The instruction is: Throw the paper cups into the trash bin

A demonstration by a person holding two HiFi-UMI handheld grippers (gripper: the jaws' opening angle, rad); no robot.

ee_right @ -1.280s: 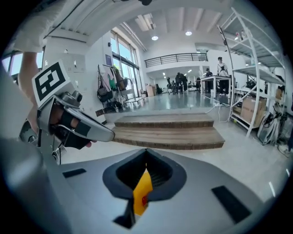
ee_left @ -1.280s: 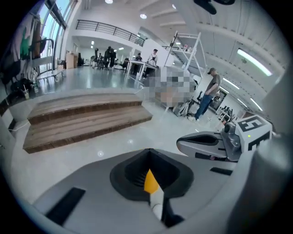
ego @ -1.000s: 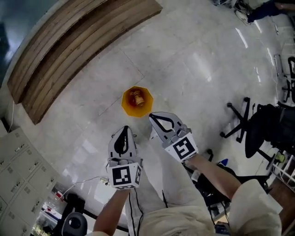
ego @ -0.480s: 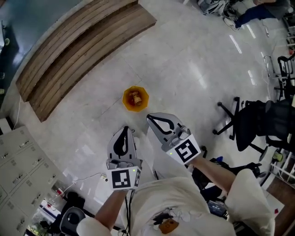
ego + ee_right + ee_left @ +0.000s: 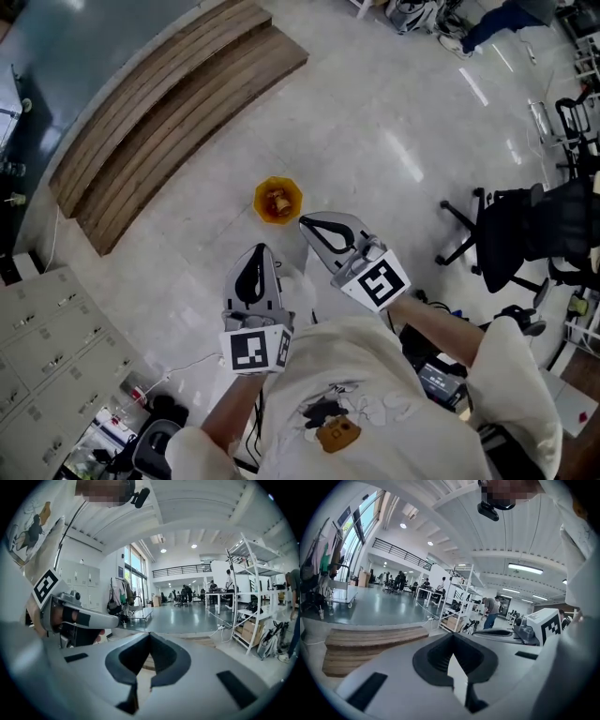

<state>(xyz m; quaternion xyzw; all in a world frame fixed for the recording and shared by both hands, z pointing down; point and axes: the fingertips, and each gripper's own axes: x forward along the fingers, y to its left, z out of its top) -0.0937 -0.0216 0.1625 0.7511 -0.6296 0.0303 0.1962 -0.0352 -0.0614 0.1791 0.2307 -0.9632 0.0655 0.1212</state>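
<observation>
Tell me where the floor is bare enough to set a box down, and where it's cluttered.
Bare: the shiny floor between the orange bin and the office chair, and the strip between the bin and the wooden steps. Crowded: by the lockers at lower left, with cables, and around the chair.

The pale, glossy floor [image 5: 394,141] carries an orange trash bin [image 5: 262,209] near the middle, with brownish things inside it. At the far left a curved wooden step platform [image 5: 169,103] lies on it. A black office chair [image 5: 497,239] stands at the right. Grey cabinets [image 5: 37,347] stand at the near left, with a white cable [image 5: 187,366] beside them.
</observation>
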